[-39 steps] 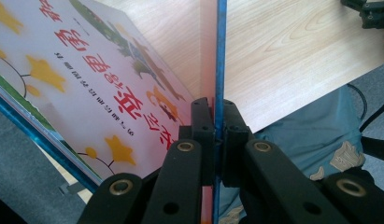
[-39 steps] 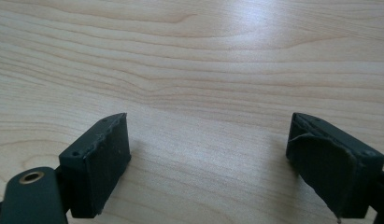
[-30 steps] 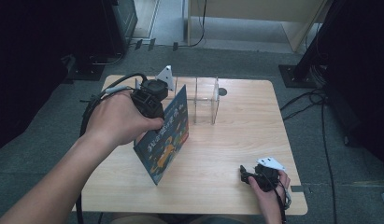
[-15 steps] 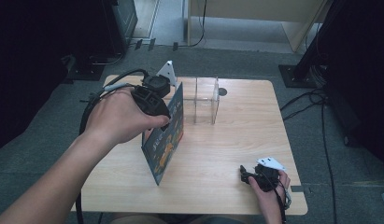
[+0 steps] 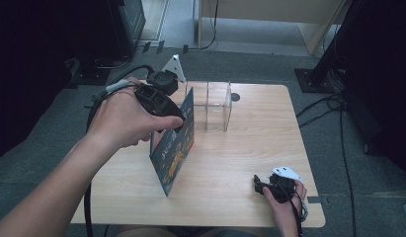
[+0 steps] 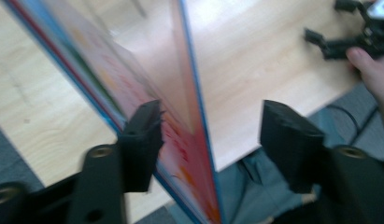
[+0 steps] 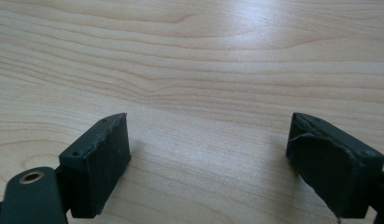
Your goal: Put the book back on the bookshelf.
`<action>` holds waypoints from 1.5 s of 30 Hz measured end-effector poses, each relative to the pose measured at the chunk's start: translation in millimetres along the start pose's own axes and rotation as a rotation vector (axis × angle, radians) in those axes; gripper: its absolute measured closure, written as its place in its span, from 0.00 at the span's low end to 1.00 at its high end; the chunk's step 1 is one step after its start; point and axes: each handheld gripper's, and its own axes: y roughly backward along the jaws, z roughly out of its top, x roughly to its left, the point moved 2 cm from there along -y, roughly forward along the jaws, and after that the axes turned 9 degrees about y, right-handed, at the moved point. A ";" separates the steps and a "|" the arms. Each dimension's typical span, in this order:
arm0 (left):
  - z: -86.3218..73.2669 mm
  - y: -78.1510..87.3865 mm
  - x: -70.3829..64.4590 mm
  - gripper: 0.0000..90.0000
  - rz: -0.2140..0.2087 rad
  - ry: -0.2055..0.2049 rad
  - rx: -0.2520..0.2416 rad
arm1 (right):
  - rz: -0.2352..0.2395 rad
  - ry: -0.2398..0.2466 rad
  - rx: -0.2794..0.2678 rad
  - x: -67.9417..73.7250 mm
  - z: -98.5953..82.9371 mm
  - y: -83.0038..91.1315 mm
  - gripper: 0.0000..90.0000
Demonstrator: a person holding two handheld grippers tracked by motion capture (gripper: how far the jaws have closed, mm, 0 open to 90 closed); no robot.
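A: Nearest, at five o'clock on the pale wood-grain table [image 5: 230, 163]?

B: The right gripper [image 5: 262, 185], resting low, its blunt black jaws spread wide with bare grain between.

A: And at ten o'clock?

B: The left gripper [image 5: 178, 121]; its jaws gape around a thin, glossy picture book [image 5: 173, 145] standing on edge, one pad touching the cover.

A: Farthest?

B: A clear box-shaped stand [image 5: 215, 104], at twelve.

My table [image 5: 250, 148] is a light wooden top with rounded corners, set on grey carpet. A clear acrylic holder [image 5: 213, 104] stands on it toward the far edge. A thin picture book [image 5: 173, 145] stands upright on its lower edge near the middle. My right gripper [image 5: 267, 186] rests at the near right corner.
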 end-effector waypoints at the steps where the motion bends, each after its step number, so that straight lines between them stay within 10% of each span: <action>1: 0.4 0.9 1.1 0.39 0.004 0.009 -0.001 | 0.000 0.000 0.000 0.0 0.0 0.0 0.15; 8: 5.9 4.8 10.1 0.21 0.035 0.084 -0.006 | 0.000 0.000 0.000 0.0 0.0 0.0 0.15; 25: 9.2 -21.4 11.2 0.12 0.087 0.082 0.042 | 0.000 0.000 0.000 0.0 0.0 0.0 0.15; 36: 14.6 -36.5 14.7 0.28 0.100 0.107 0.066 | 0.000 0.000 0.000 -0.1 0.0 0.0 0.15; 45: 17.2 -37.0 14.3 0.65 0.049 0.128 0.059 | 0.000 0.000 0.000 -0.1 0.0 0.0 0.15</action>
